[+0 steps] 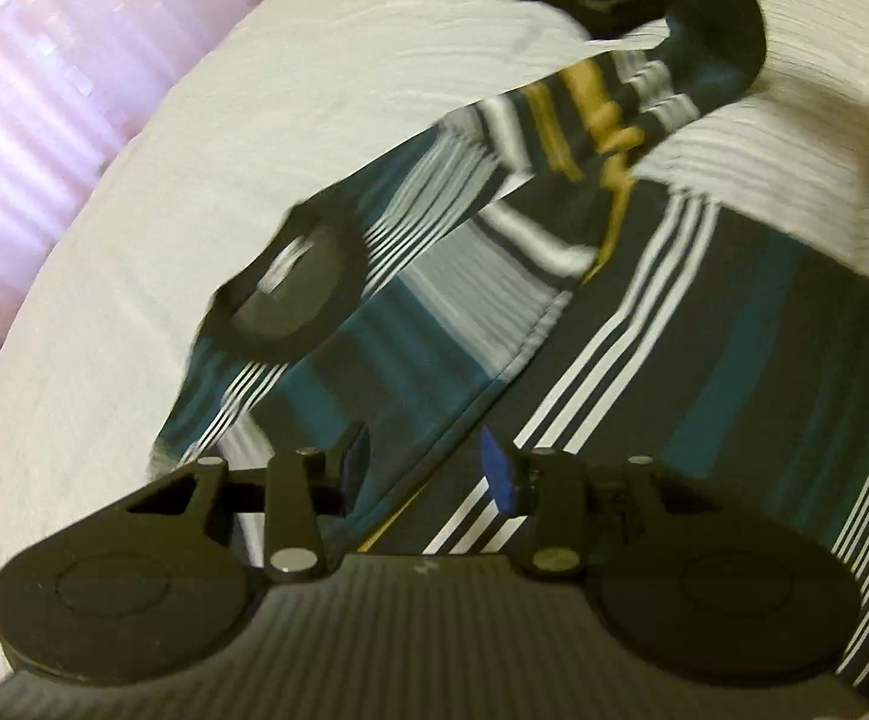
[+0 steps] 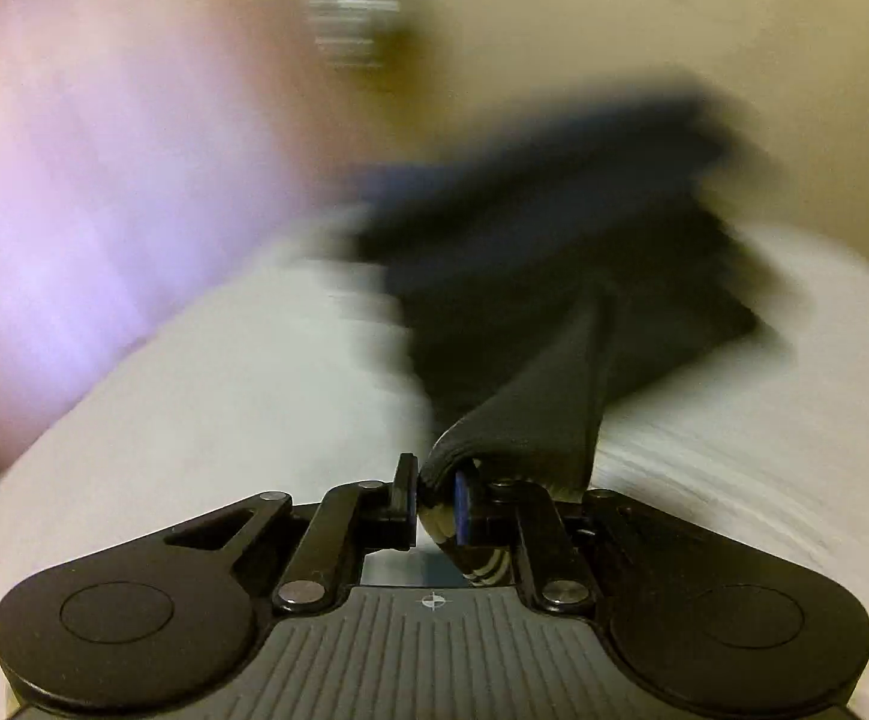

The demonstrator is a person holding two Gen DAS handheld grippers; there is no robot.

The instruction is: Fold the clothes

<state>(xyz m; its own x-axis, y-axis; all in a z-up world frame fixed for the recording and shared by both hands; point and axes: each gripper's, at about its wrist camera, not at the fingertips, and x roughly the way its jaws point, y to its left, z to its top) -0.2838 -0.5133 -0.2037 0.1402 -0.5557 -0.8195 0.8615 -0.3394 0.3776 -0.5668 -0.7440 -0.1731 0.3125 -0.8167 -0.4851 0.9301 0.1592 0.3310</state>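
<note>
Fabric of the striped shirt [image 1: 644,312] lies on your white sheet [image 1: 134,300], toward 1 o'clock. Your left gripper [image 1: 428,468] is parted over it; your right gripper [image 2: 434,495] clamps a dark fold.

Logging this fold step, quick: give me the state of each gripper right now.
Left gripper: jaws open, straddling the striped shirt hem, not clamped.
Right gripper: jaws shut on a fold of dark cloth.

Teal-black-white striped shirt [image 1: 644,324], white bedsheet [image 1: 134,240]
</note>
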